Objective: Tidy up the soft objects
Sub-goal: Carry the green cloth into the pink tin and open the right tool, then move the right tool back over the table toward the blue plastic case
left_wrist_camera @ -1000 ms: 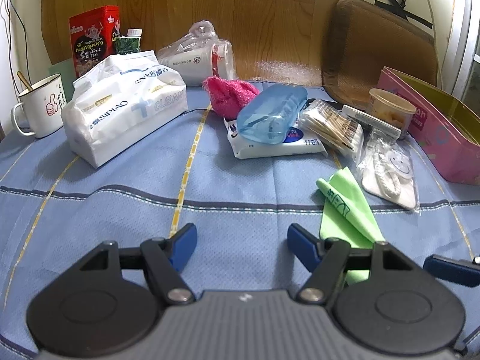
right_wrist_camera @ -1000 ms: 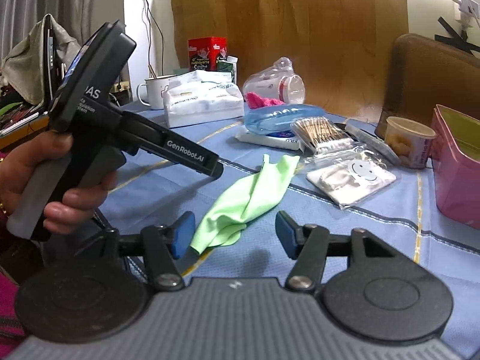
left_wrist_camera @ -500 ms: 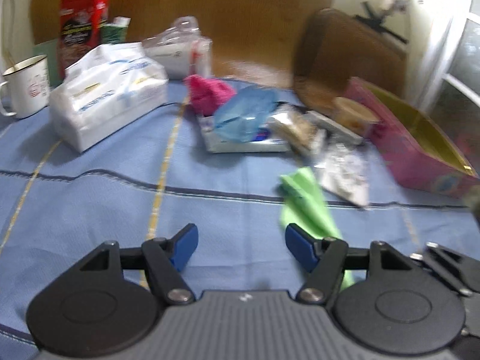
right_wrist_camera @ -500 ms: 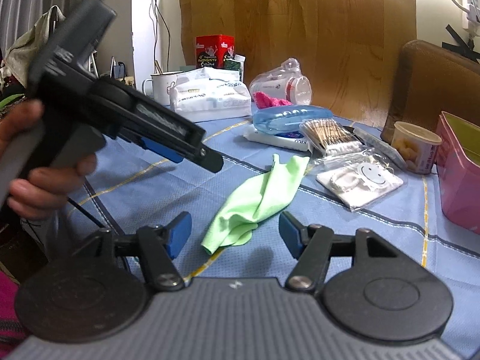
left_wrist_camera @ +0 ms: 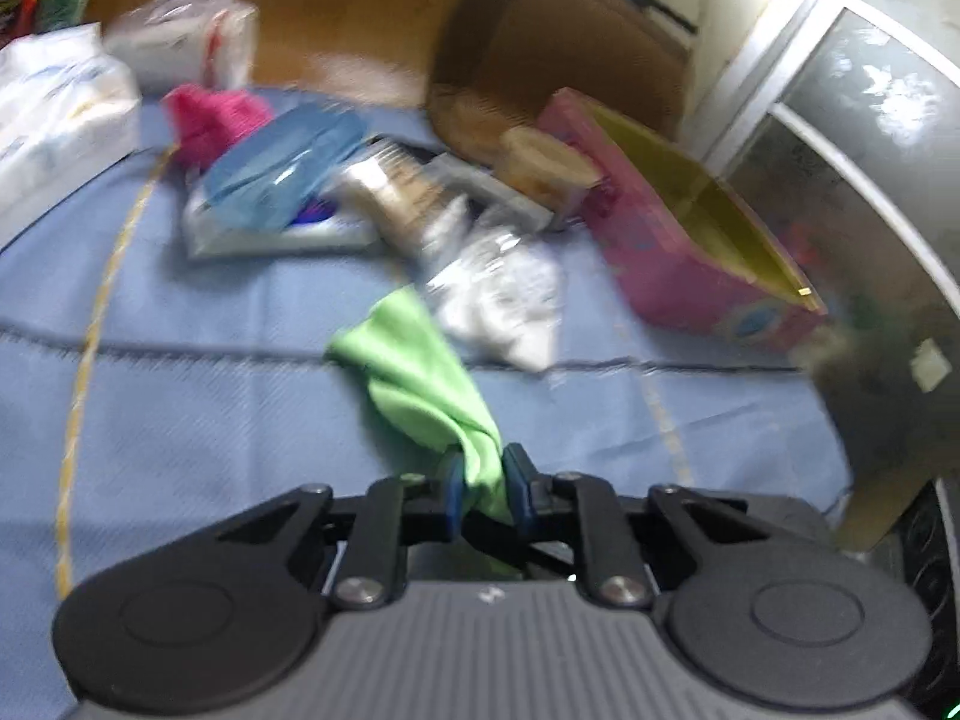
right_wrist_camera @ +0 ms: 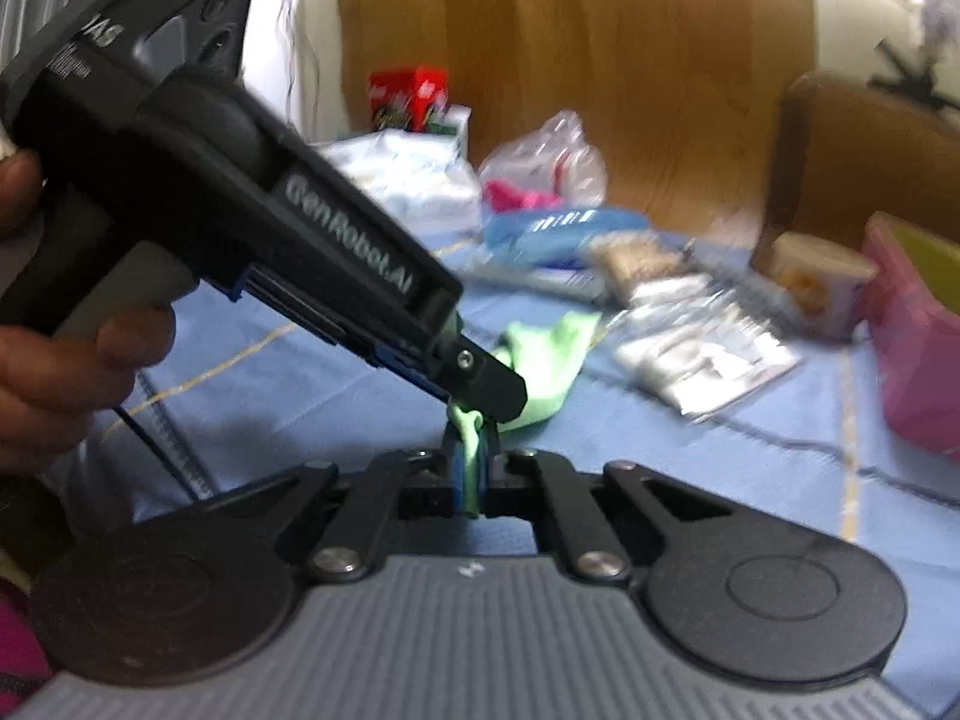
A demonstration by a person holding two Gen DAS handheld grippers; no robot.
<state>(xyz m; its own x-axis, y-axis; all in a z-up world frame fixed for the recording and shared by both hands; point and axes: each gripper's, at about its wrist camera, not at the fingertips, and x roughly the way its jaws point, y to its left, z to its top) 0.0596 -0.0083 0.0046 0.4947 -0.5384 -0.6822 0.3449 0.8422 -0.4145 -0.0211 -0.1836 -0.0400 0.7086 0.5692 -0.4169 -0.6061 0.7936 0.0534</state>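
Note:
A light green cloth point(left_wrist_camera: 414, 360) lies on the blue tablecloth point(left_wrist_camera: 210, 408), with its near end bunched and lifted. My left gripper point(left_wrist_camera: 485, 468) is closing its jaws, and the blue pads pinch that near end. My right gripper point(right_wrist_camera: 474, 450) is also closing, and it grips a thin fold of the same green cloth point(right_wrist_camera: 546, 354). In the right wrist view, the left gripper's black housing point(right_wrist_camera: 270, 210) slants down from the left, held by a hand point(right_wrist_camera: 72, 360). Its tip sits just above the right gripper's fingers. A pink fluffy cloth point(left_wrist_camera: 210, 114) lies farther back.
An open pink box point(left_wrist_camera: 678, 252) stands at the right. A clear bag of white items point(left_wrist_camera: 504, 294), a blue case point(left_wrist_camera: 282, 168), a wipes pack, a small tub point(left_wrist_camera: 546, 162) and a white tissue pack point(left_wrist_camera: 54, 114) crowd the far side. A brown chair back point(left_wrist_camera: 558, 48) stands behind.
Both grippers went from open to shut on the green cloth. The left view swung right and down onto the cloth. The cloth's near end is now bunched and raised.

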